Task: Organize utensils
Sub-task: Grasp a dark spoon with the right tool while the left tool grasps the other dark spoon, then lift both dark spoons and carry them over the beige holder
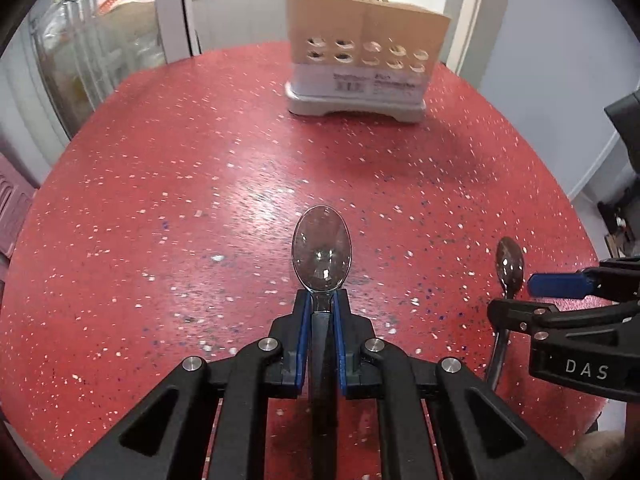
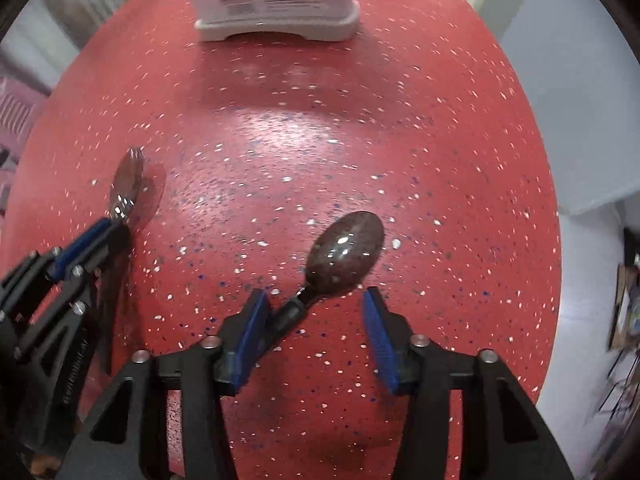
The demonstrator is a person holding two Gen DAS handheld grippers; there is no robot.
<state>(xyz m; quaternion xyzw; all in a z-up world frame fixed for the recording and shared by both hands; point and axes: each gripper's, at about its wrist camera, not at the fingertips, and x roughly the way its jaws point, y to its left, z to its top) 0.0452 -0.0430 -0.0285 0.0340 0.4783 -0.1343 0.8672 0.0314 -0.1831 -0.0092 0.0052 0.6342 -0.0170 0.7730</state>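
Observation:
My left gripper (image 1: 321, 304) is shut on the neck of a metal spoon (image 1: 322, 248), bowl pointing away, just above the red speckled table (image 1: 180, 200). It also shows in the right wrist view (image 2: 116, 224) with its spoon (image 2: 129, 178). My right gripper (image 2: 316, 300) is open, its blue pads (image 2: 378, 332) on either side of a second spoon (image 2: 346, 254) that lies on the table, handle by the left pad. That spoon (image 1: 509, 266) and the right gripper (image 1: 532, 294) show at the right of the left wrist view.
A beige and white utensil caddy (image 1: 360, 52) with round holes stands at the table's far side, holding several utensils; it also shows in the right wrist view (image 2: 276, 4). A pink chair (image 1: 12, 208) is beyond the table's left edge.

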